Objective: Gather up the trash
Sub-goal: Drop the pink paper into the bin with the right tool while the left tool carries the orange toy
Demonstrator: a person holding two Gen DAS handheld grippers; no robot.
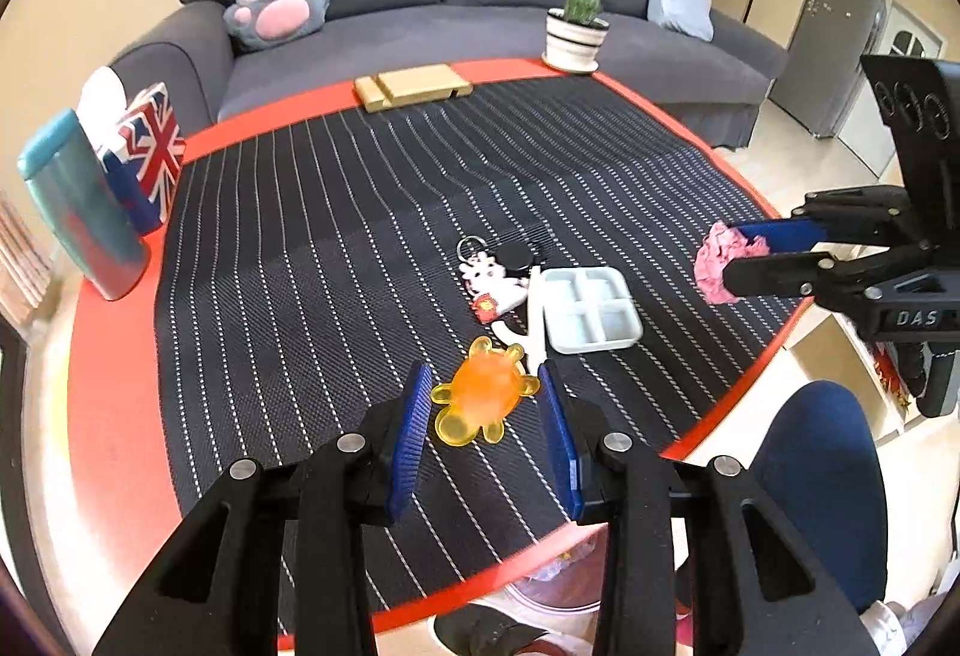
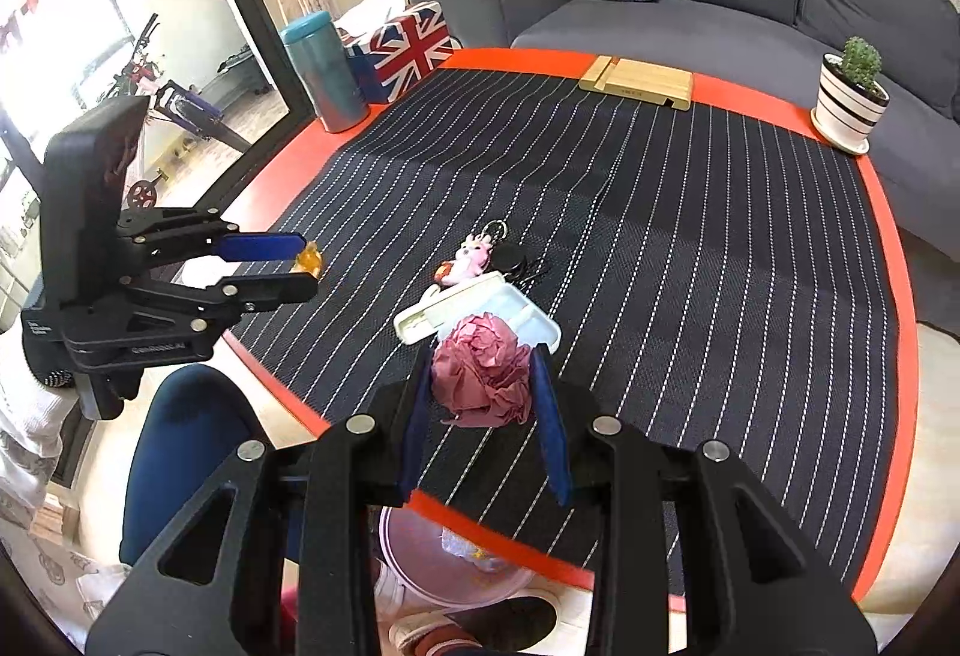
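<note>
Pink crumpled paper (image 2: 483, 371) between right tongs (image 2: 485, 404)

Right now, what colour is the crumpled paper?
Pink; the paper shows best in the right wrist view.

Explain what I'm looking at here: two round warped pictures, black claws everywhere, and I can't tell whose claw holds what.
Each picture comes from a fisheye camera on a hand-held gripper, looking along its own two fingers; a person carries one in each hand. The left wrist view shows the left gripper closed on an orange bear-shaped toy. The right wrist view shows the right gripper closed on a crumpled pink paper ball. Each gripper also appears sideways in the other's picture. On the striped mat lie a white divided tray and a keychain. A bin sits below the table edge.
</note>
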